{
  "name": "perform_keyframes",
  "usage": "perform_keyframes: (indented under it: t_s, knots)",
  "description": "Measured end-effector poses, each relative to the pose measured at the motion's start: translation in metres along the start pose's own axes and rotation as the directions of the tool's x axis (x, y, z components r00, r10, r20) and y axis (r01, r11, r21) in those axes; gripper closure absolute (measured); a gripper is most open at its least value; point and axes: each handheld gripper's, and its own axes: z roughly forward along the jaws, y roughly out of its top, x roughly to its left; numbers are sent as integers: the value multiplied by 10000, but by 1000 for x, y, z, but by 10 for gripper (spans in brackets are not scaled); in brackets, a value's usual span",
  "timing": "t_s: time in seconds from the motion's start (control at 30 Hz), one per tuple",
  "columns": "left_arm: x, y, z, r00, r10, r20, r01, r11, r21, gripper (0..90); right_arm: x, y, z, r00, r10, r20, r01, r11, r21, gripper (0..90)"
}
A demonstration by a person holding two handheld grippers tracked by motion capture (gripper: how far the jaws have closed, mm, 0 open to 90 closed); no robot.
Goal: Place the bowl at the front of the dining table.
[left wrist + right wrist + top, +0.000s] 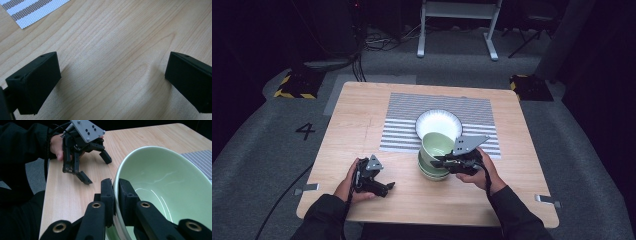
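The pale green glazed ceramic bowl (162, 192) is cut off by the right gripper view's right and bottom edges; in the high view it hides part of the white round plate (437, 122) behind it. The stacked green bowls (432, 171) beneath cannot be counted; the striped grey-and-white woven placemat (27, 10) is cropped at the left gripper view's top.

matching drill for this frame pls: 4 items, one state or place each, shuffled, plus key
1. right gripper
2. left gripper
3. white bowl
4. top green bowl

A. on the striped mat
B. fingers apart over bare table
C. tilted on a stack of green bowls
D. clamped on a bowl rim

Pairs: 1-D, 2-B, 3-A, 4-C
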Motion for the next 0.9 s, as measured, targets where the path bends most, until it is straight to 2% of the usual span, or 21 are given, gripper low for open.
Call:
perform_keyframes:
  t_s: [0.9]
  knots:
    - [0, 0, 0, 10000, 1, -14, -1, 10000, 4, 1, -5, 9, -11, 9995, 176, 259, -161, 9984, -544, 830]
